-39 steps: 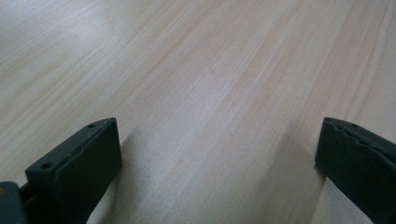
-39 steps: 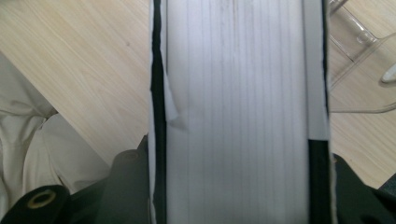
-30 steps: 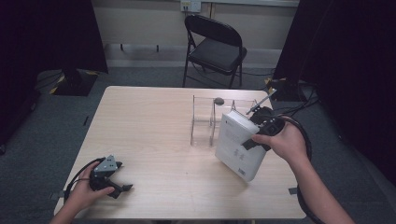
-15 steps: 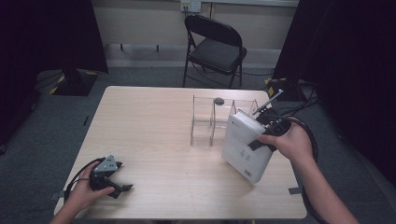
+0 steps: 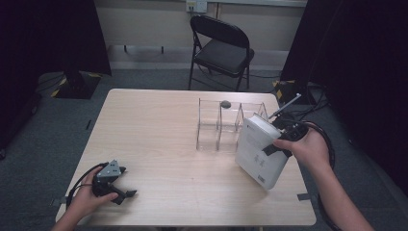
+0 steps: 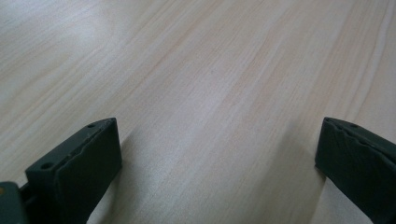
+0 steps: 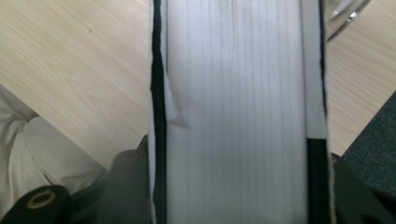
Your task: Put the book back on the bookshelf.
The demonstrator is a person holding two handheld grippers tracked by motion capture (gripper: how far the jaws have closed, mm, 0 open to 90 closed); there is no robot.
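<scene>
One thick white paperback book (image 5: 260, 149) hangs tilted over the pale wooden table's (image 5: 159, 139) right edge, pinched across its pages by the right gripper (image 5: 281, 139), beside the clear acrylic divided rack (image 5: 216, 125). Stand it upright before sliding it into a slot, I'd judge. Left gripper (image 5: 113, 180) rests spread, holding nothing.

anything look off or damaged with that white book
The white book clamped in the right tongs has a bent, dog-eared page at its edge. It hangs tilted beside the clear rack. Nothing is spilled.

Book (image 5: 258, 151) leans tilted just right of clear rack (image 5: 219, 126), perhaps touching.
</scene>
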